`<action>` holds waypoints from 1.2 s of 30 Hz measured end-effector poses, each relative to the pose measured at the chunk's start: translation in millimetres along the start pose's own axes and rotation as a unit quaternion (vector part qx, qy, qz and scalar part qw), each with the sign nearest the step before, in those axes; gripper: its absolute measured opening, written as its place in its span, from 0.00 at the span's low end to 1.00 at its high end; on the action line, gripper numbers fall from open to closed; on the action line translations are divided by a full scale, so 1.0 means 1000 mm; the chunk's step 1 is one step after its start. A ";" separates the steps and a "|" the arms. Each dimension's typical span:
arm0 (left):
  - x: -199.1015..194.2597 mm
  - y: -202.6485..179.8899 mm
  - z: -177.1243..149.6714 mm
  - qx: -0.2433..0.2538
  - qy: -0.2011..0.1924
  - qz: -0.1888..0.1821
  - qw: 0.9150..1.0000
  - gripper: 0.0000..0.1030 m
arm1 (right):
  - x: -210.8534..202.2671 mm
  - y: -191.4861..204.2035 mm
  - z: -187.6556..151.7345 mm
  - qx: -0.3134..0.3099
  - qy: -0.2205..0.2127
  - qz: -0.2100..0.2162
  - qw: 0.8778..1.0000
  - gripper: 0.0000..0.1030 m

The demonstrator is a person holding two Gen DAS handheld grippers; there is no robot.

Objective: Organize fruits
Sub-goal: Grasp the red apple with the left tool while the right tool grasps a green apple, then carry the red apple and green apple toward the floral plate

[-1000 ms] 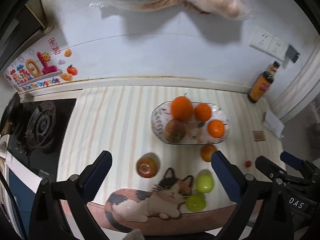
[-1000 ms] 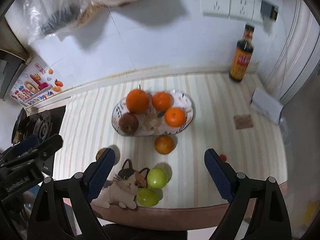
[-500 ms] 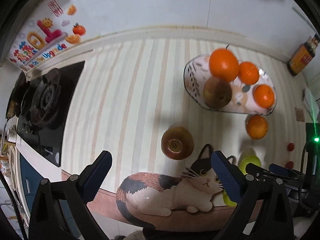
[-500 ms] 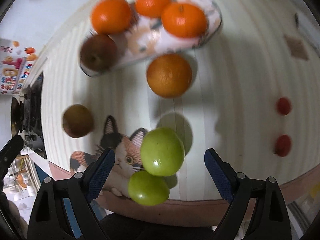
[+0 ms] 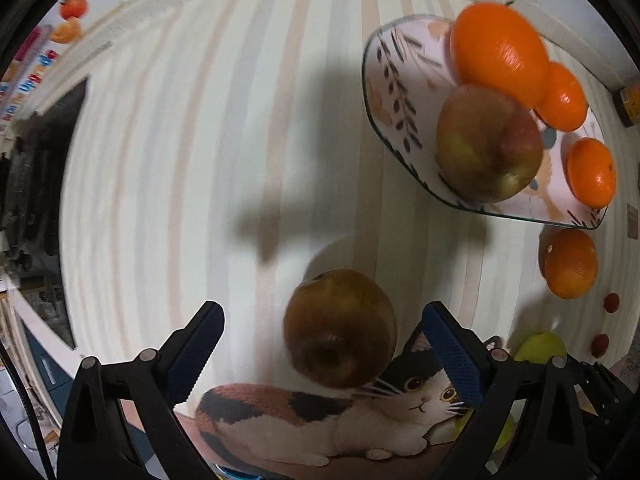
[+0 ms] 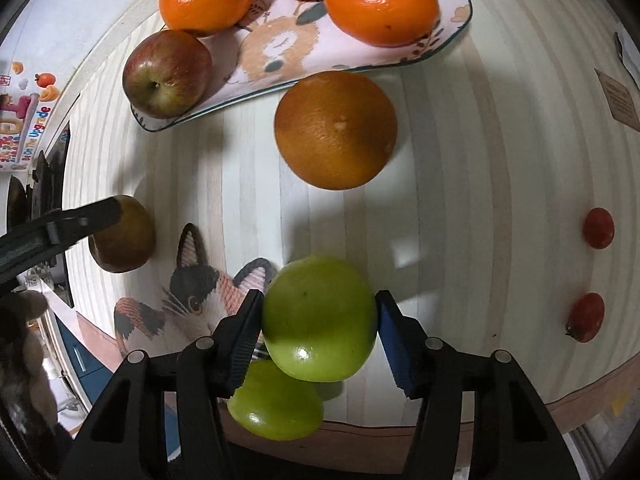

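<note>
While the green apple (image 6: 319,324) sits on the striped counter mat (image 6: 460,184) at its near edge, beside the printed cat (image 6: 192,292) and just ahead of a second green apple (image 6: 276,404), the right gripper (image 6: 319,332) has just been closing on it; both pads now appear to press its sides, so the pick-up step is in hand; the fruit is not yet lifted. Beyond it a loose orange (image 6: 336,130) lies just in front of the patterned fruit tray (image 6: 280,52), which already carries three oranges and a red apple (image 6: 167,74); two small red fruits (image 6: 598,227) lie well apart to the right. The left gripper (image 5: 324,348) stands spread wide, pointing down over a brownish apple (image 5: 340,328) that lies between its fingers without either pad touching it; this apple rests at the cat's head. Next, I judge, the right hand must lift the green apple clear of its neighbour and carry it over the loose orange to a bare patch of tray; the left needs to lower a little, centre, then close.
</note>
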State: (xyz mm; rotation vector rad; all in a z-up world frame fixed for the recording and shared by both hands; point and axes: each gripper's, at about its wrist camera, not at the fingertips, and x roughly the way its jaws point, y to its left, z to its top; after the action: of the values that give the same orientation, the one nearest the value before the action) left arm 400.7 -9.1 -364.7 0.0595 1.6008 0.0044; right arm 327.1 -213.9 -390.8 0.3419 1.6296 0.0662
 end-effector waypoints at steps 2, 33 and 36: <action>0.004 0.000 0.000 0.001 -0.002 -0.010 1.000 0.79 | 0.002 0.003 0.001 -0.001 0.001 0.000 1.000 0.58; 0.025 -0.021 -0.046 0.027 -0.007 -0.049 0.998 0.61 | -0.012 -0.012 0.013 0.018 0.008 0.005 1.000 0.59; 0.019 -0.013 -0.042 0.015 -0.009 -0.070 0.997 0.62 | -0.013 -0.014 0.012 0.023 0.009 0.006 1.000 0.59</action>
State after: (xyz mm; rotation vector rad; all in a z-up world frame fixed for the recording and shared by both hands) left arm 358.0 -20.3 -382.5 -0.0282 1.5842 -0.1291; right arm 337.4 -232.2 -383.1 0.3876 1.6489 0.0401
